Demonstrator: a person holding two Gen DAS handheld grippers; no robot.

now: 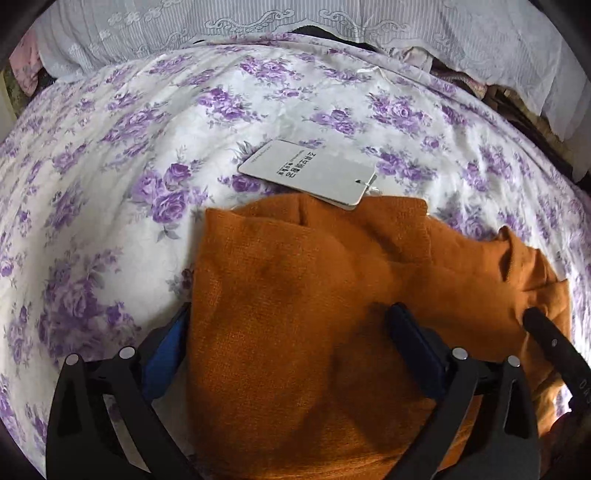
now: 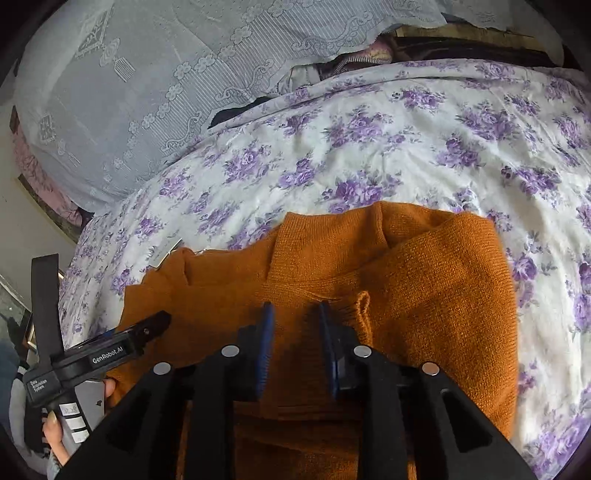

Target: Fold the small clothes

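An orange knit garment [image 1: 295, 295] lies partly folded on the floral bedsheet [image 1: 110, 166]; it also shows in the right wrist view [image 2: 424, 277]. A white hang tag [image 1: 310, 173] is attached at its far edge. My left gripper [image 1: 288, 314] is open, its jaws wide apart around the garment's left part, the left finger half hidden under the cloth. My right gripper [image 2: 293, 310] hovers just over the garment's middle with a narrow gap between its blue pads [image 2: 266, 332] and nothing in it. The left gripper also shows at the left of the right wrist view [image 2: 147, 328].
A pale lace-trimmed pillow or cover [image 2: 129, 92] lies along the head of the bed, also seen in the left wrist view [image 1: 221, 26]. Dark clothes and clutter [image 2: 351, 59] sit behind it. The bed's left edge [image 2: 70, 236] drops to a wall.
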